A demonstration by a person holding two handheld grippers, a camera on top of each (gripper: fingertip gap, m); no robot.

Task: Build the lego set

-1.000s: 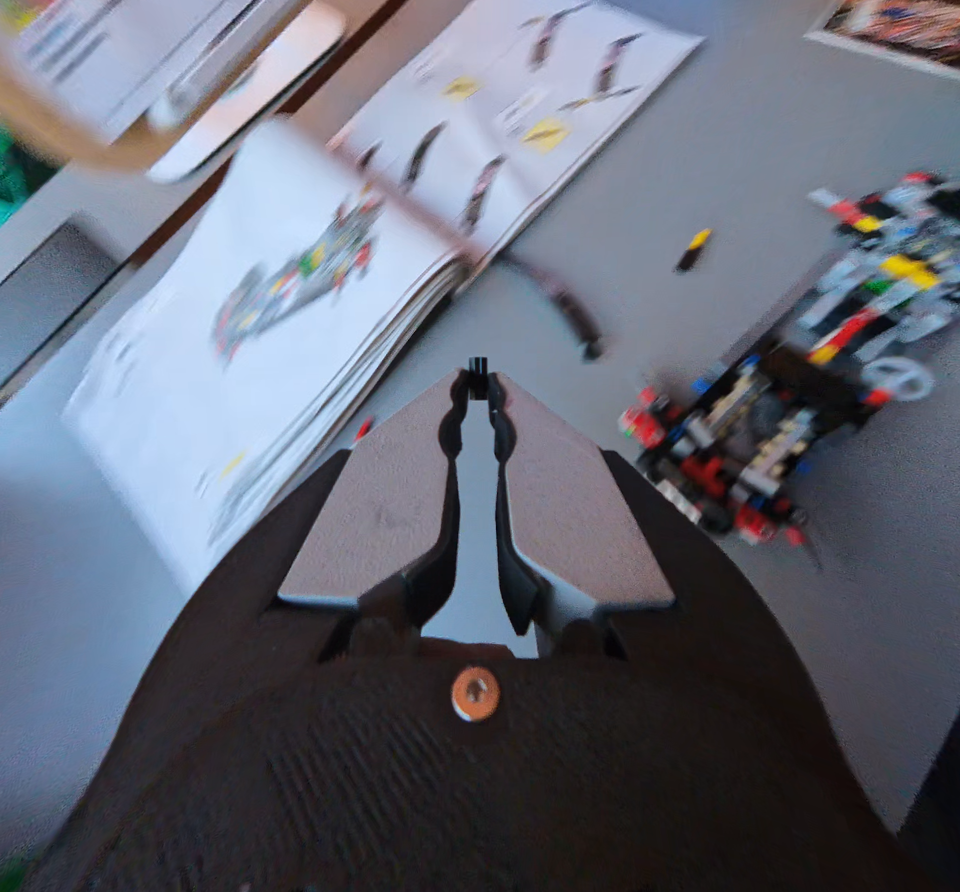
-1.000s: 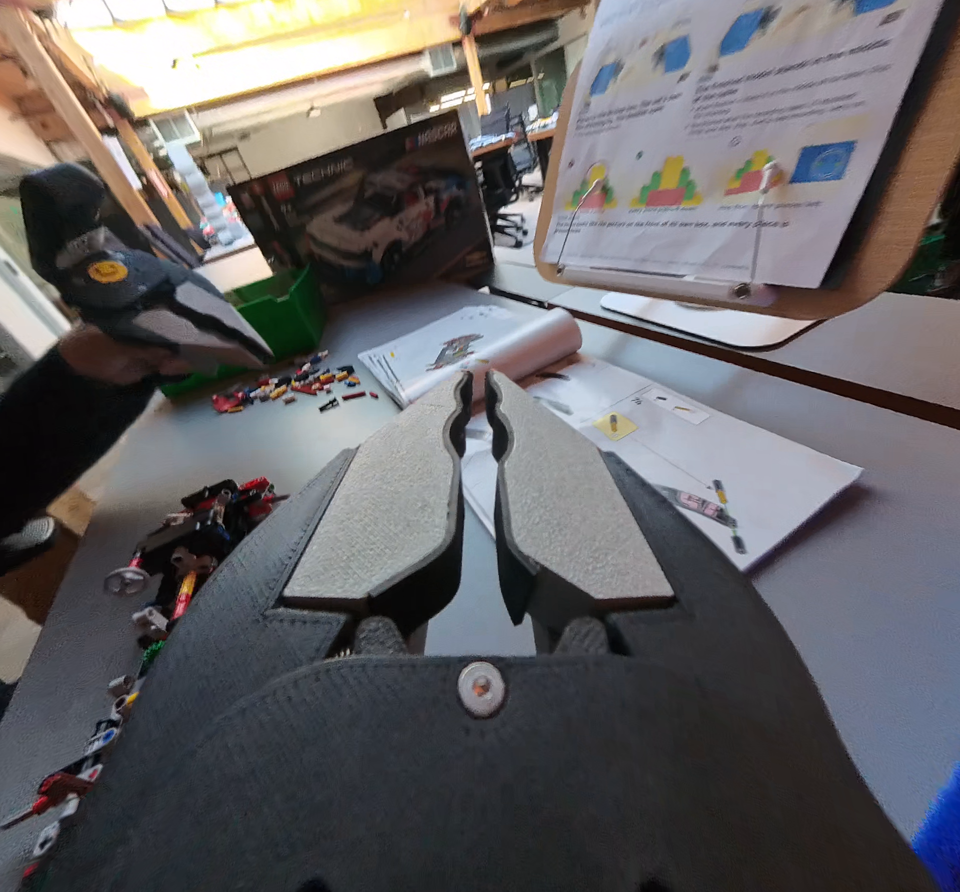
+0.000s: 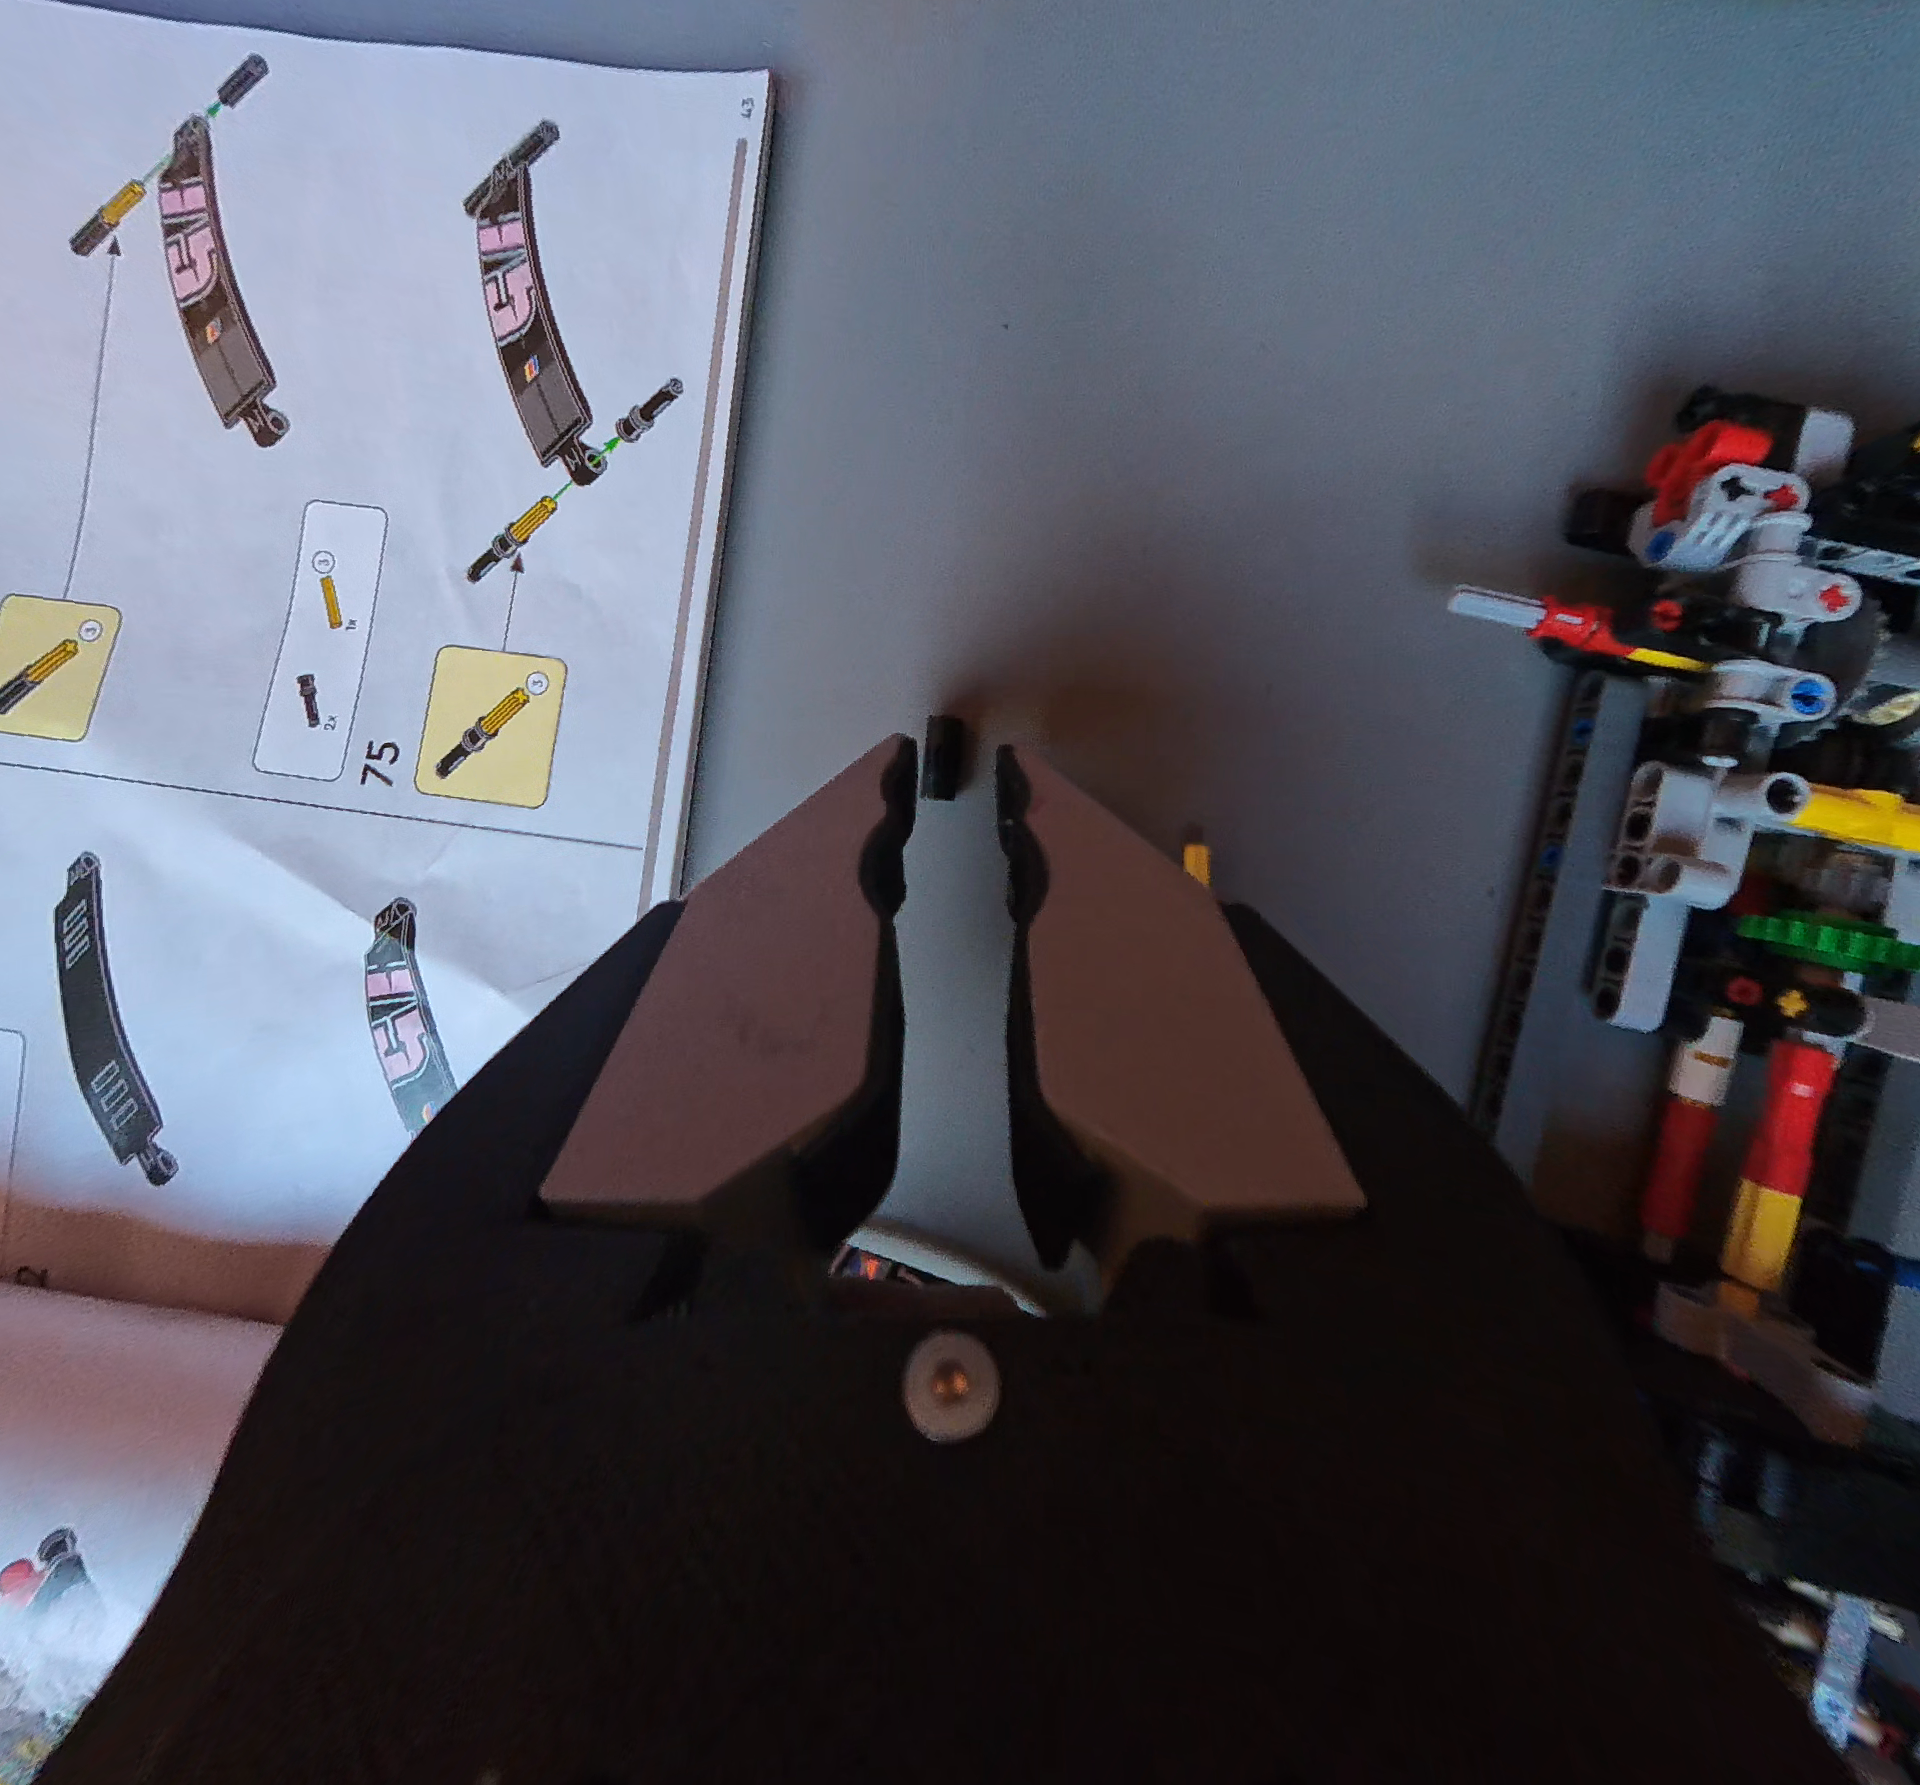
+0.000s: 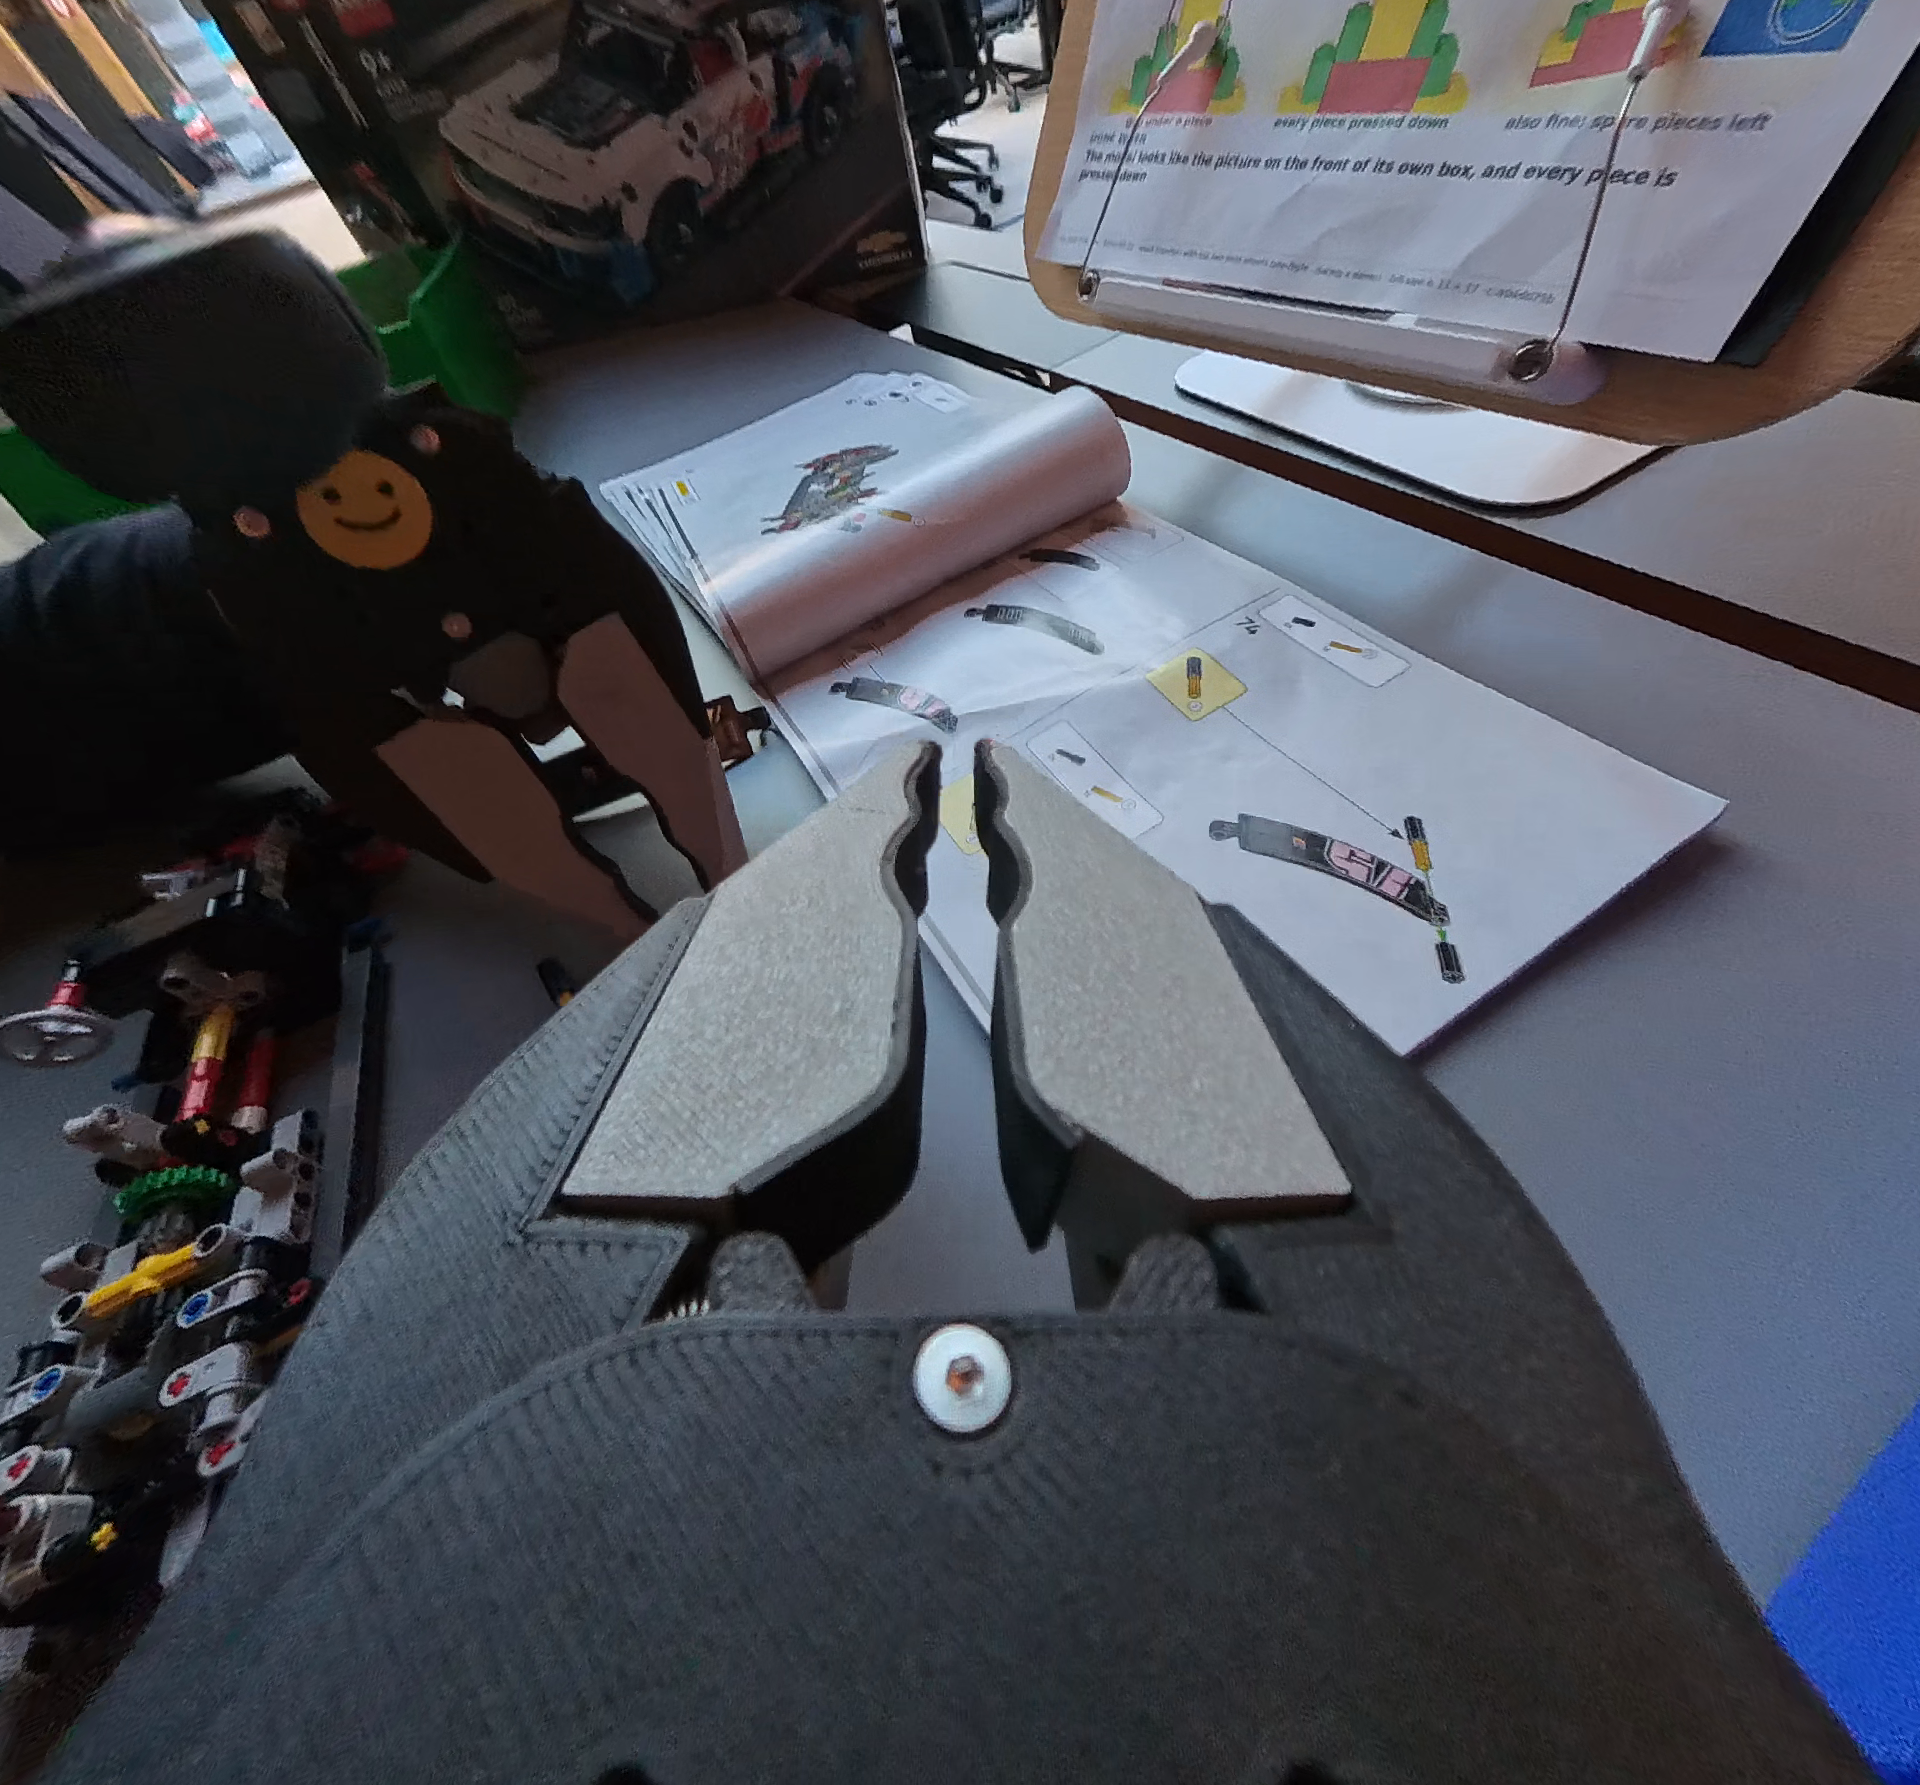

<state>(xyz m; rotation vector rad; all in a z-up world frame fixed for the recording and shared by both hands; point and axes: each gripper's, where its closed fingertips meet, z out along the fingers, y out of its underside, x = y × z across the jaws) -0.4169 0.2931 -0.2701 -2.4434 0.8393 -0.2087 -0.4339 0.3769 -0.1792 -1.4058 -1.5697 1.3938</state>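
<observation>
In the left wrist view my left gripper (image 3: 956, 764) points down at the grey table (image 3: 1195, 333), and its jaws stand apart. A small black pin (image 3: 942, 756) sits between the fingertips, close to the left finger, with a clear gap to the right one, so it is not gripped. A small yellow piece (image 3: 1196, 860) lies just right of the right finger. The left gripper also shows in the right wrist view (image 4: 675, 894), low over the table. My right gripper (image 4: 958, 759) hovers over the open instruction booklet (image 4: 1351, 800), shut with nothing between its pads.
A partly built brick vehicle model (image 3: 1766, 800) lies right of the left gripper and also shows in the right wrist view (image 4: 187, 1216). The booklet (image 3: 364, 488) lies to the left. A set box (image 4: 623, 73), a green bin (image 4: 436, 322) and a paper stand (image 4: 1455, 125) stand behind. Spacing between my two grippers at the tips: around 12 cm.
My left gripper has come down from over the booklet to the table beside the model. Its jaws have opened, letting go of the black pin they pinched. My right gripper has dipped towards the booklet, still shut.
</observation>
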